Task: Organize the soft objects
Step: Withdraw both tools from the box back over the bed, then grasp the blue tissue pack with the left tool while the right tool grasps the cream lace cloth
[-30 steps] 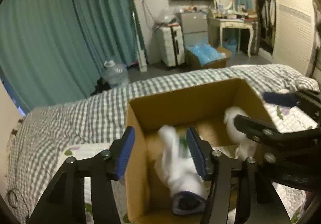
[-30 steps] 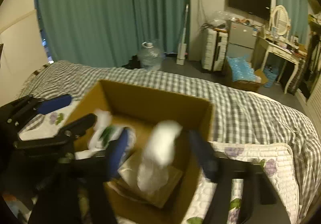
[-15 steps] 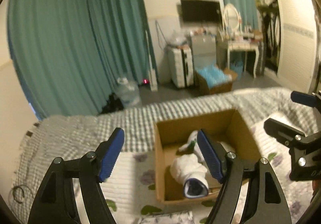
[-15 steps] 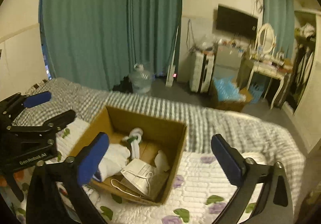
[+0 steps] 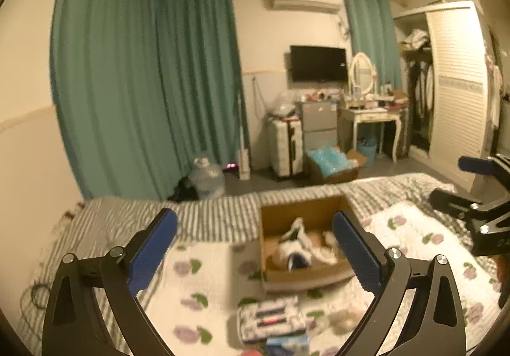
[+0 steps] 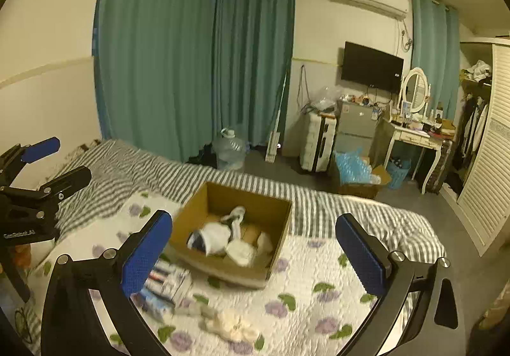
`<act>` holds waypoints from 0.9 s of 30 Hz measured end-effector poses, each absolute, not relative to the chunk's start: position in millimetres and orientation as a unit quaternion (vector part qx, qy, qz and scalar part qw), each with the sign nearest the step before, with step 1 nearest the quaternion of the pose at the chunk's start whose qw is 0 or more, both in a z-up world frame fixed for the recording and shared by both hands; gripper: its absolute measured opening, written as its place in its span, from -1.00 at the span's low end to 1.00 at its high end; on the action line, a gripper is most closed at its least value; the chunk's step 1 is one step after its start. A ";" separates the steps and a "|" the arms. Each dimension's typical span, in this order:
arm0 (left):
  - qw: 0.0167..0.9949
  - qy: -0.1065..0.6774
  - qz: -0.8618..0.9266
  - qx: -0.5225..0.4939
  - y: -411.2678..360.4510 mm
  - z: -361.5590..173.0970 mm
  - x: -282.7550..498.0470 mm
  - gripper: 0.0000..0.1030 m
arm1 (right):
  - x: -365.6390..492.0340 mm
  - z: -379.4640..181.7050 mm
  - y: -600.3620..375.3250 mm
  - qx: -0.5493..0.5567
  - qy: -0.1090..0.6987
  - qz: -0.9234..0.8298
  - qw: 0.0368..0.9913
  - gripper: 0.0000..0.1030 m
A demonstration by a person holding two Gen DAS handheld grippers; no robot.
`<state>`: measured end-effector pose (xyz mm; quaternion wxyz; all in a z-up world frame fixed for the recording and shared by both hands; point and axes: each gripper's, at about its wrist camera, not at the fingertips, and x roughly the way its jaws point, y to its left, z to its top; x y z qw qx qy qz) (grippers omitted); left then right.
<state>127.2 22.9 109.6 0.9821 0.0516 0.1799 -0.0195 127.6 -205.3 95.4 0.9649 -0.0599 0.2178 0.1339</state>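
A: Your left gripper (image 5: 255, 244), black frame with 2 blue ribbed pads, is spread wide with nothing between its fingers, hanging above the white quilt with purple flowers (image 5: 204, 289).

B: And past it?

A: The open brown cardboard box (image 5: 287, 276) sits on that quilt, seen between your left pads, nearer the right one. Inside: a rolled white sock with a dark blue cuff (image 5: 295, 255), a white and dark-green knotted cloth (image 5: 296, 228), more white soft pieces to its right.

B: In front of the box?

A: A flat white pack with dark and pink stripes (image 5: 271, 317), blurred. Can't read what it is. A cream fuzzy lump (image 6: 232, 329) lies loose on the quilt, near you, outside the box.

B: Right side?

A: Your right gripper (image 6: 253, 247), same build, is also wide apart and holds nothing. It's above the quilt with the box below and between its pads. In the left camera it shows at the far right edge, well apart from the box.

B: Background?

A: Grey striped blanket (image 6: 318, 199) behind the box, teal curtains (image 6: 191, 62) beyond.
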 end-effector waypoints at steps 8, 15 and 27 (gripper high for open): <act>0.975 0.220 0.007 0.032 18.0 34.8 116.8 0.94 | 131.3 -2.9 -186.6 -0.074 0.302 0.149 0.939 1.00; 0.958 0.283 0.028 -0.015 19.2 -39.0 131.9 0.94 | 166.5 -85.2 -184.2 -0.067 0.363 0.147 0.918 1.00; 0.920 0.390 -0.013 0.025 0.8 -132.3 139.9 0.92 | 197.1 -171.7 -186.8 -0.032 0.456 0.168 0.874 0.35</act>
